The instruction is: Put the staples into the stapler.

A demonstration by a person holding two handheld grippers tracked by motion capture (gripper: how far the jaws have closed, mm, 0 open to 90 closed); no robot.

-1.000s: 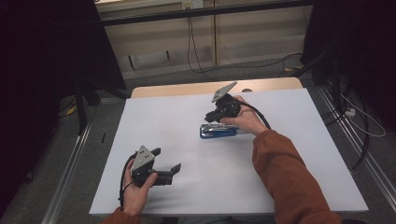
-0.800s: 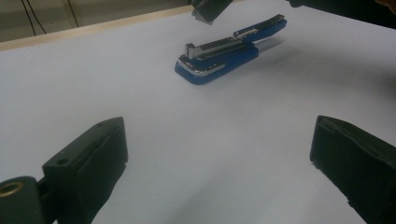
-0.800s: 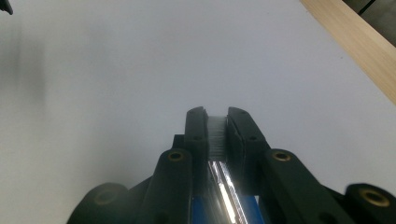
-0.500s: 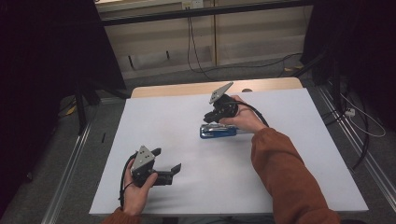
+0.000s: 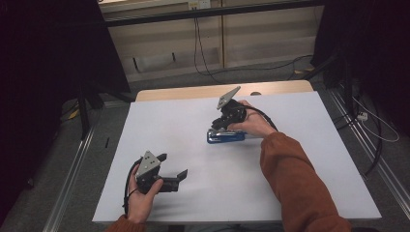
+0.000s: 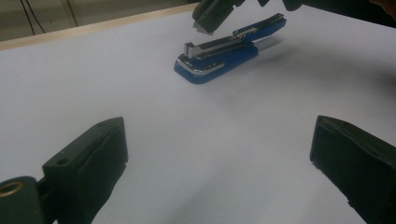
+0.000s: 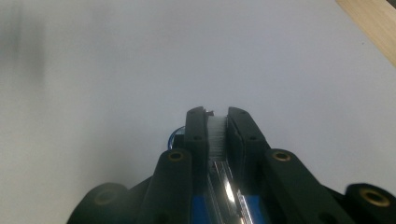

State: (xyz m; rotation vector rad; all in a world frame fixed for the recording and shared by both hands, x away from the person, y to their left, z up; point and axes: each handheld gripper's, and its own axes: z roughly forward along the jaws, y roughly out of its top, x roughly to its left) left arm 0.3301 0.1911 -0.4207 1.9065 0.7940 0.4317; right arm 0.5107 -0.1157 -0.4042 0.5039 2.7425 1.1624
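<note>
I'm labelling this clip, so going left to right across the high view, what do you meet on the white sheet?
left gripper → blue stapler, with the right gripper over it → orange sleeve.

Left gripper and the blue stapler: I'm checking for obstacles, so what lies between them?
Nothing: bare white table sheet separates the left gripper from the blue stapler, seen in high and left gripper views.
</note>
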